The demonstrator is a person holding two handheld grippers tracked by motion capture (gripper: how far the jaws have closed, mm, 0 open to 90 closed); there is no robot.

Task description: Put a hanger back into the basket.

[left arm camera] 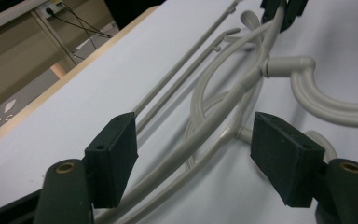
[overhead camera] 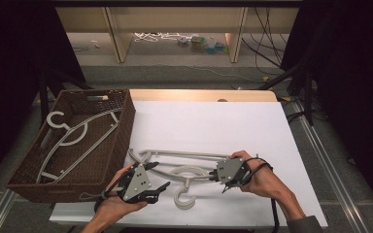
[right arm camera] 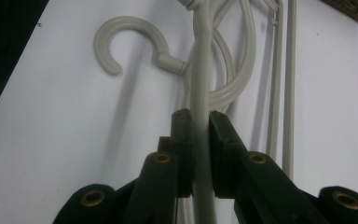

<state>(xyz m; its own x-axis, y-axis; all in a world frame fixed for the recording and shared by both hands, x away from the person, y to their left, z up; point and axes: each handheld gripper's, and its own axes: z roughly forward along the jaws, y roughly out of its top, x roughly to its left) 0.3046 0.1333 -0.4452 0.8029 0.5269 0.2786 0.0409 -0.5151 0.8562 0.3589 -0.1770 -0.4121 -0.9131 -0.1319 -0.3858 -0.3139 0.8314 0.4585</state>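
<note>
Nearest the camera, the left gripper [overhead camera: 150, 190] sits low at the table's [overhead camera: 213, 121] front edge, held in the person's left hand [overhead camera: 114, 199]. Its jaws are spread, one pad on each side of the hangers' curved arms, and in the left gripper view there is clear daylight between pads and plastic. It is lined up for a grab but grips nothing yet.

Just past it lies the tangle: two pale hangers [overhead camera: 184, 170] overlapping on the white table, hooks curling toward the person, bars running side by side. One hook [right arm camera: 126, 39] lies flat on the table. They look interlocked, which would explain why both grippers are working one pile: one to hold a hanger, one to free the other.

Across from the left gripper, the right gripper [overhead camera: 226, 187] is pinched tight on a hanger arm [right arm camera: 200, 116]. The right gripper view shows the pale rod squeezed between both black pads. That grip likely steadies or lifts the top hanger.

Farther left, a wicker basket [overhead camera: 121, 131] stands just beside the table's white surface, with a hanger in it [overhead camera: 73, 136]. That is likely where these two are headed.

Beyond the table, cables lie on the floor [overhead camera: 184, 73].
</note>
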